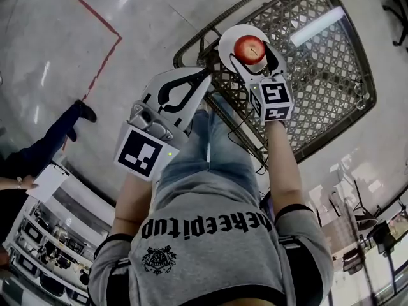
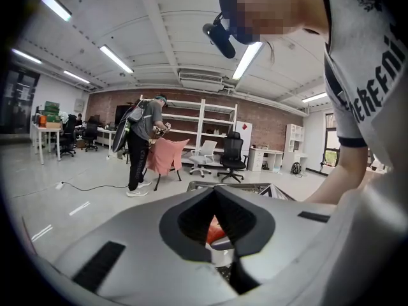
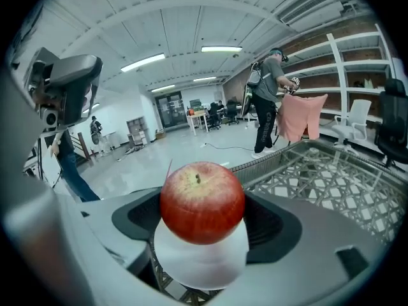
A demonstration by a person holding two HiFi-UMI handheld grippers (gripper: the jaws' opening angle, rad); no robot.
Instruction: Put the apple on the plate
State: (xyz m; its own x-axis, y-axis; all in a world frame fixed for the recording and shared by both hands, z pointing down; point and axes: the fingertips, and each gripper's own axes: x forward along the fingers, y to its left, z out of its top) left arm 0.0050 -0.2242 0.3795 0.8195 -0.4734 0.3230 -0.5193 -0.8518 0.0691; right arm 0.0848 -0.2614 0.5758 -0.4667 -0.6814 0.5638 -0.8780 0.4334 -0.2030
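Right gripper [image 3: 204, 218] is pinching the apple [image 3: 202, 199] from both sides, right over the white plate [image 3: 201, 263]. I can't tell if it's touching down. Plate's on the lattice table [image 1: 319, 62]. Left gripper [image 2: 213, 195] is pressed together, near the plate.

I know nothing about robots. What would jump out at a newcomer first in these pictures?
A red apple stands out at once, clamped between the jaws of the right tool over a small white plate. The plate sits on a metal lattice table. Beside it, the left tool is shut with nothing in it.
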